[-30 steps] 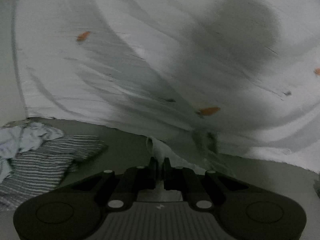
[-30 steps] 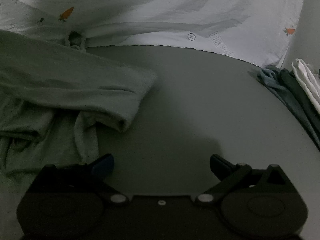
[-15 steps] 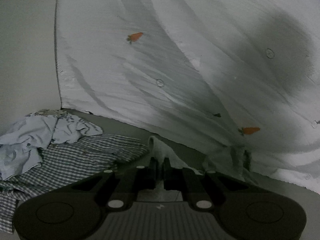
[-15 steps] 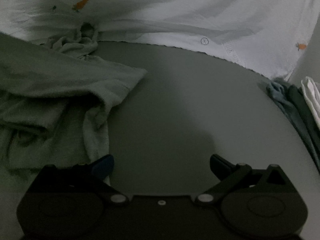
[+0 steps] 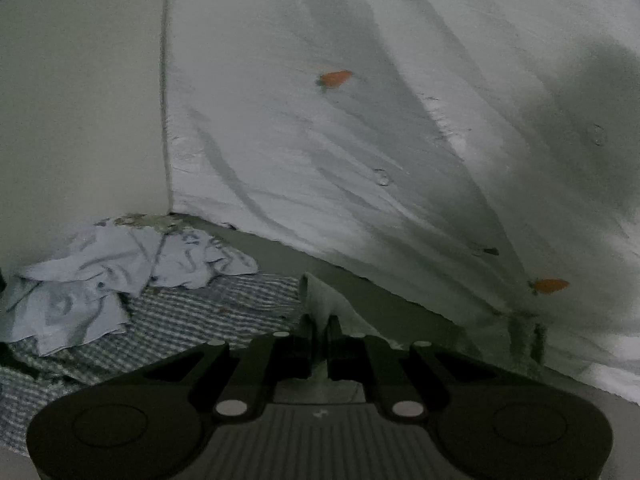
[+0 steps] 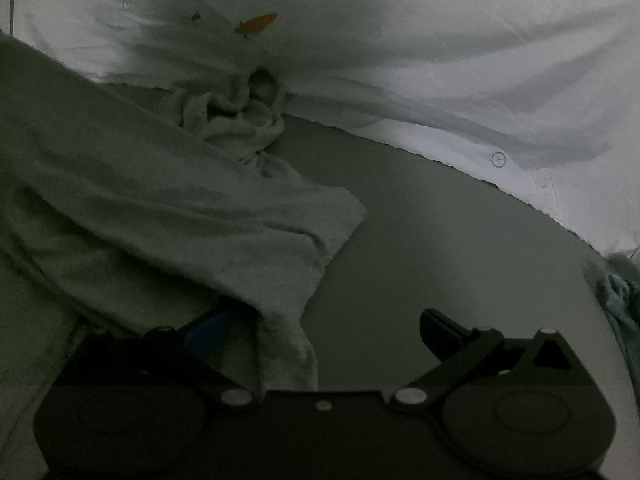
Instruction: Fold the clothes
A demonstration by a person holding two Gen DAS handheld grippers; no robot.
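on the far left of the left wrist view a crumpled pale blue garment (image 5: 104,280) lies on a checked shirt (image 5: 168,332), both on the grey surface (image 5: 384,300). right of them the left claw (image 5: 319,330) is pinched nearly closed on a corner of the pale green garment (image 5: 320,296), which pokes up between its tips. behind hangs a white sheet with carrot prints (image 5: 360,140).

in the right wrist view that pale green garment (image 6: 160,200) sprawls across the left half, bunched near the sheet (image 6: 440,72). one edge droops over the left finger of the right claw (image 6: 324,328), whose jaws stand wide apart and press on nothing. at the far right edge lies a bluish cloth (image 6: 618,292).

risks, as i judge them: the left grip holds only a small corner, so a pull could slip it free. the right claw could close on the wrong layer of the drooping edge, giving a skewed fold. the bunched part may drag against the sheet.

no containers are in view.
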